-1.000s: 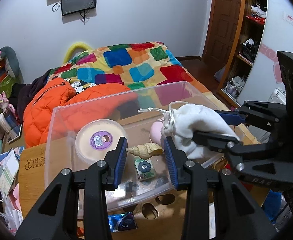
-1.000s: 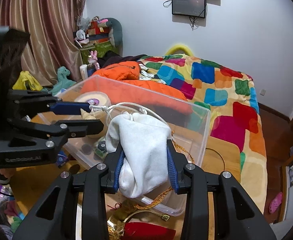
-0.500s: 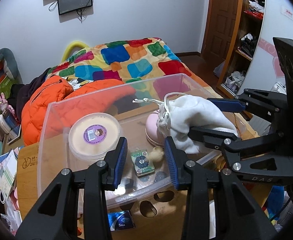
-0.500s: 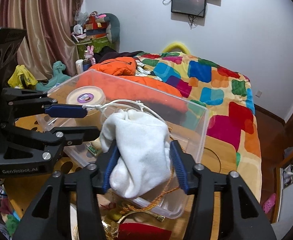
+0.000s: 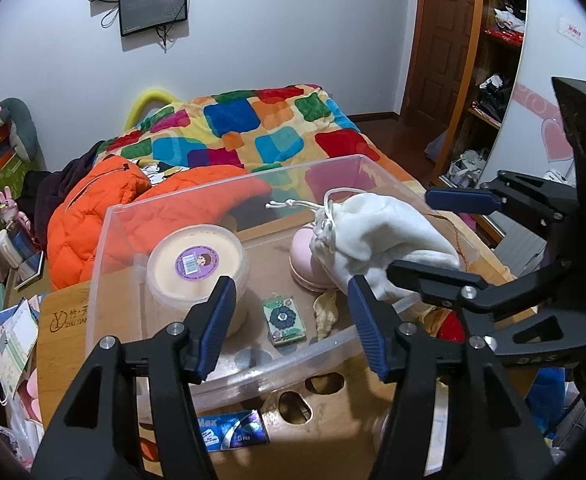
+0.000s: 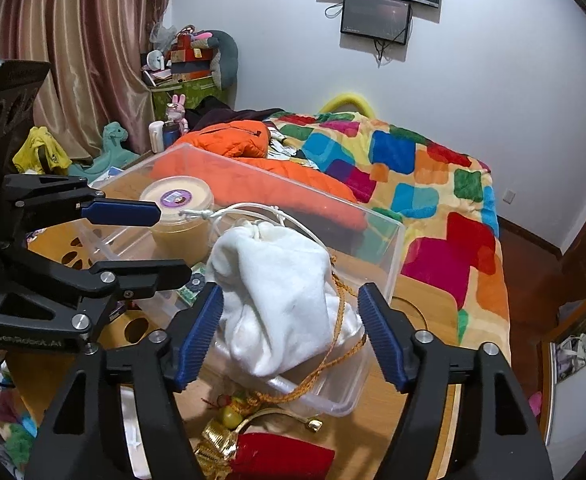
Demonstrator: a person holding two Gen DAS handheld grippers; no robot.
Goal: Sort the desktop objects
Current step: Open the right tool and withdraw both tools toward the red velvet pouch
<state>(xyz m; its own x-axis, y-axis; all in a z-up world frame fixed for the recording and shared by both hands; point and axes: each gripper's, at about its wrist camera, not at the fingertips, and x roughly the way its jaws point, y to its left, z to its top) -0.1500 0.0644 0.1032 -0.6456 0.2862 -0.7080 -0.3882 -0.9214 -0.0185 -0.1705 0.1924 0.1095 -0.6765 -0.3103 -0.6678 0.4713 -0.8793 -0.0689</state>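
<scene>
A clear plastic bin (image 5: 229, 364) stands on the wooden table. On its floor lie a cream-lidded round tub (image 5: 197, 260), a pink round case (image 5: 305, 248), a small green box (image 5: 283, 320) and a seashell (image 5: 325, 312). My left gripper (image 5: 289, 328) hovers over the bin's near wall, its jaws opening with nothing between them. A white drawstring pouch (image 6: 277, 300) slumps over the bin's rim (image 6: 389, 248). My right gripper (image 6: 291, 336) straddles the pouch with its jaws opening, the pads no longer squeezing it. Both show in the other's view: right gripper (image 5: 449, 238), left gripper (image 6: 141, 244).
A red pouch with gold tassels (image 6: 285, 456) lies on the table (image 6: 425, 308) just before the bin, its gold cord (image 6: 337, 320) running up over the white pouch. A blue packet (image 5: 233, 432) lies under my left gripper. Beyond are an orange jacket (image 5: 105, 200) and a bed (image 5: 253, 128).
The seashell dropped from between my left pads into the bin. Both pairs of jaws have spread wider. The white pouch has sagged onto the bin's rim as the right pads drew off it.
</scene>
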